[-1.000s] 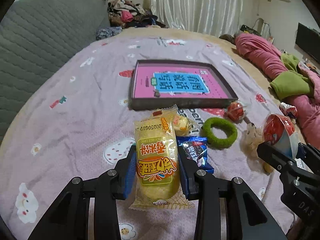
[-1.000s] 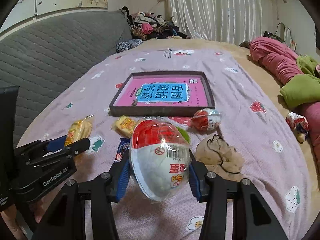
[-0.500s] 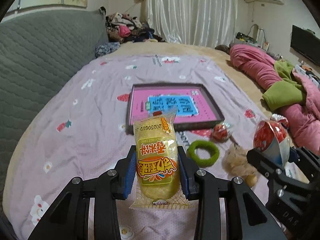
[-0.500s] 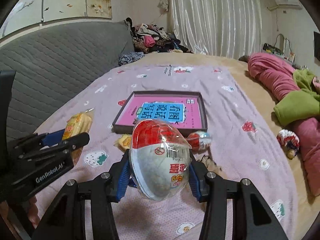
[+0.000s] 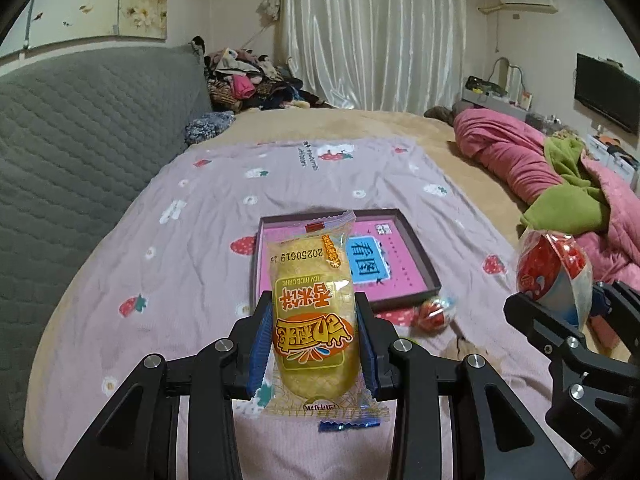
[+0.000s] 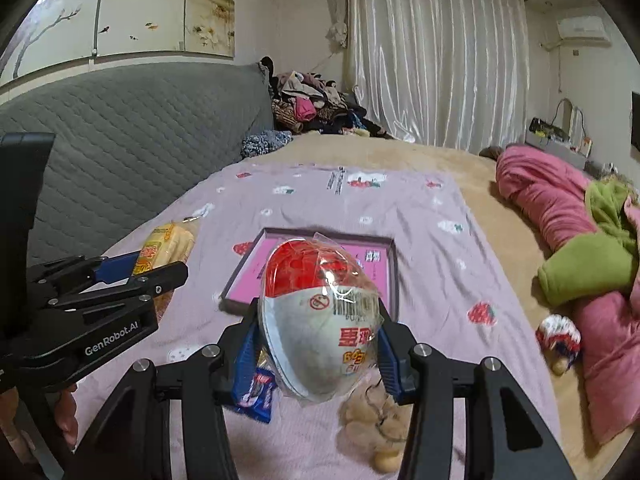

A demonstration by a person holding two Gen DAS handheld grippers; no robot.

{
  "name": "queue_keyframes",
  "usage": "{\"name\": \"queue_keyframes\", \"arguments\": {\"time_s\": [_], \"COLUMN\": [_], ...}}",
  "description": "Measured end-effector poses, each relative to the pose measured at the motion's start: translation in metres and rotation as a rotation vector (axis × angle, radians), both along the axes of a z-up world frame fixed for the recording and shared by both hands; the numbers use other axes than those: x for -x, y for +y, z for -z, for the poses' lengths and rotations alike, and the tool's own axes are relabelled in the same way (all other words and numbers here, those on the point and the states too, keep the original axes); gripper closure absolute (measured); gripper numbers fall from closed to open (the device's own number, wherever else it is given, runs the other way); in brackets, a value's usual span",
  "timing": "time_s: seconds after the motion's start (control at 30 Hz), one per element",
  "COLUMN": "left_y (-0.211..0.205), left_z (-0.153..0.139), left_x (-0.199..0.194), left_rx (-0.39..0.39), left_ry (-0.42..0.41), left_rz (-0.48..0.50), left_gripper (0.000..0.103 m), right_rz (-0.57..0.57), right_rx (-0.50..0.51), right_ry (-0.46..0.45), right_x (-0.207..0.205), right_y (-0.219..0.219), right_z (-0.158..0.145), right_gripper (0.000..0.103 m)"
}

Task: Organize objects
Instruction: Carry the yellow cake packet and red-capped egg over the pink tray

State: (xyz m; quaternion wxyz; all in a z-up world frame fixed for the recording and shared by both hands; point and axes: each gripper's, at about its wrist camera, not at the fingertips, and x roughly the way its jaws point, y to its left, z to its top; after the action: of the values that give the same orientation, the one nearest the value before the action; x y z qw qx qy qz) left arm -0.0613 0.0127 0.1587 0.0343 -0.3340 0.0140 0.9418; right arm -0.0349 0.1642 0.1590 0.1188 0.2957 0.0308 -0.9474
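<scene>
Grippers both carry loads above the bed: the left gripper (image 5: 314,344) is clamped on a yellow plastic-wrapped rice cake packet (image 5: 312,312), and the right gripper (image 6: 318,344) is clamped on a red-and-white egg-shaped toy in clear wrap (image 6: 320,312). Beyond them a shallow dark-rimmed pink box (image 5: 420,264) lies on the lilac strawberry-print sheet (image 5: 160,272), a smaller red wrapped egg (image 5: 434,312) just beside its near corner.
</scene>
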Motion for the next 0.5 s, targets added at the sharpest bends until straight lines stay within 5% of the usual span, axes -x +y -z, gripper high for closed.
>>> {"name": "queue_keyframes", "arguments": {"time_s": [0.5], "left_y": [0.013], "left_z": [-0.011], "left_x": [0.086], "left_rx": [-0.003], "left_ry": [-0.004], "left_rz": [0.013], "left_gripper": [0.064], "right_rz": [-0.039], "right_rx": [0.019], "right_ry": [0.022], "right_x": [0.078], "right_y": [-0.001], "right_z": [-0.023], "right_gripper": [0.053]}}
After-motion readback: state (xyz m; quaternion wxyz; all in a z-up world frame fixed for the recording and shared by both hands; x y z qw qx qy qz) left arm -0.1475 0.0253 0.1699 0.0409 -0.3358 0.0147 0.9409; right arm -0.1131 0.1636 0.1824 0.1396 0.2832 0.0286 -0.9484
